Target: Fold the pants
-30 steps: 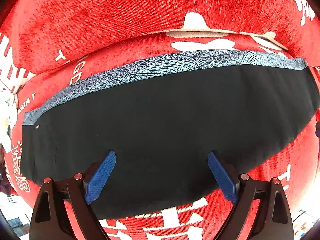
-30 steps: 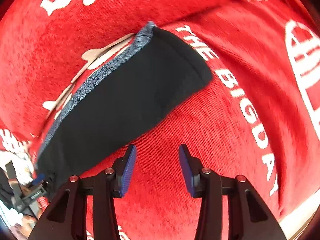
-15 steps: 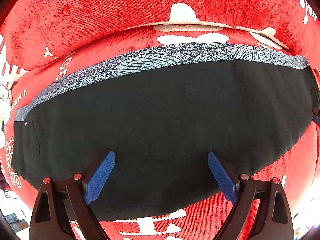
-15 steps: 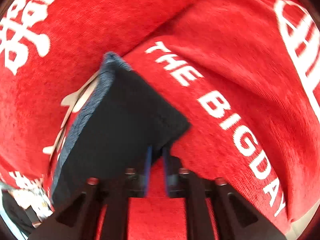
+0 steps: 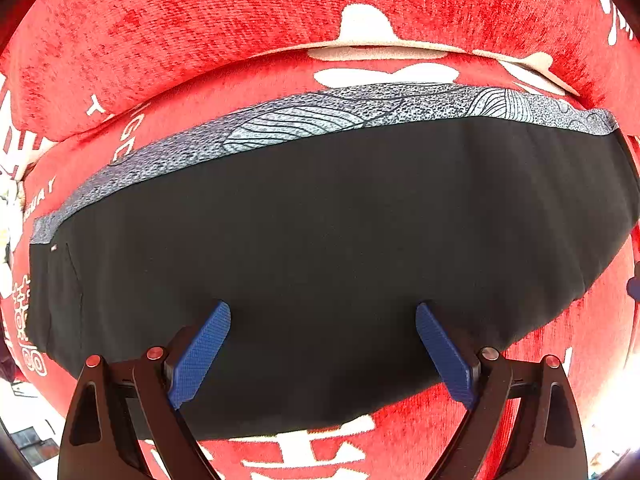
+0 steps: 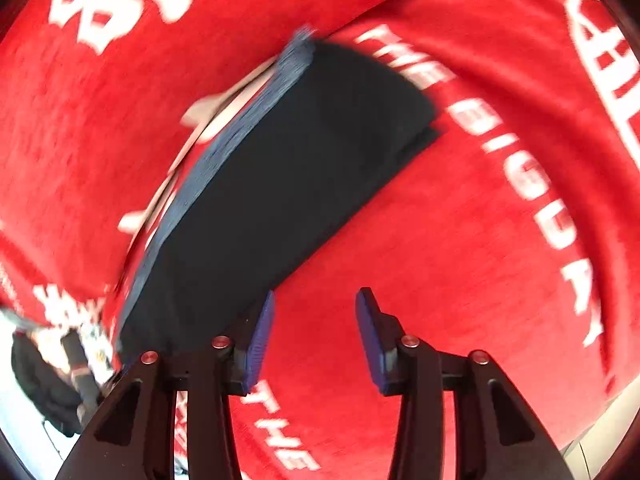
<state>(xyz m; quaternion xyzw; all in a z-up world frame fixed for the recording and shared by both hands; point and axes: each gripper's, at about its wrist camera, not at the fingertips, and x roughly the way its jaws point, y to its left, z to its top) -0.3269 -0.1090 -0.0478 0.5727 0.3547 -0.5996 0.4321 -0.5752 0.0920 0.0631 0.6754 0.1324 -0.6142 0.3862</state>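
Note:
The black pants [image 5: 328,240] lie folded flat in a long band on a red sofa seat [image 5: 224,92], with a grey patterned strip [image 5: 312,120] along the far edge. My left gripper [image 5: 323,316] hovers straight above the near half of the pants, jaws wide open, nothing between them. In the right wrist view the pants [image 6: 288,172] run diagonally away to the upper right. My right gripper [image 6: 316,304] sits just off the pants' near right edge over red fabric; its jaws are opening, with nothing between them.
The red sofa cover [image 6: 500,208] carries white lettering. The sofa back [image 5: 280,12] rises behind the pants. A dark object and clutter [image 6: 44,380] lie off the sofa's edge at the lower left of the right wrist view.
The right gripper closed near the pants' corner half a second ago, then opened and drew back to the right of the pants. The left gripper stayed open above the pants.

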